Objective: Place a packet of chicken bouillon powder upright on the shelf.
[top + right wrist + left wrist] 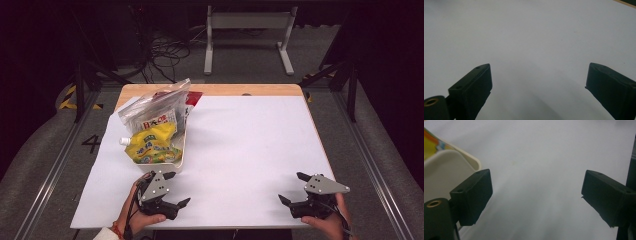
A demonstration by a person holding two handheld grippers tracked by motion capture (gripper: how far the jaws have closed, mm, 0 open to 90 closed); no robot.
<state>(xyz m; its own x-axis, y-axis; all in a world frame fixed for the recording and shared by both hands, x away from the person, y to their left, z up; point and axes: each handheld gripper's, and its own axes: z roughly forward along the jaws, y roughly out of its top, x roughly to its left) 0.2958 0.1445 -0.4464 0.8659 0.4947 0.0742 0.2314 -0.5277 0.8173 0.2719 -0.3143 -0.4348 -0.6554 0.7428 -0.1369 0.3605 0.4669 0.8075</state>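
On wooden table (210, 89): white sheet (240, 150); dark room.

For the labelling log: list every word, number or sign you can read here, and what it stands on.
"4": painted on the floor left of the table.
Yellow pouch in the white tray: printed characters, too blurred to read.
Clear bag behind it: red and dark label print, too small to read.
Nothing else legible.

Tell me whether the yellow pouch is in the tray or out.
In: the yellow pouch lies inside the white tray.
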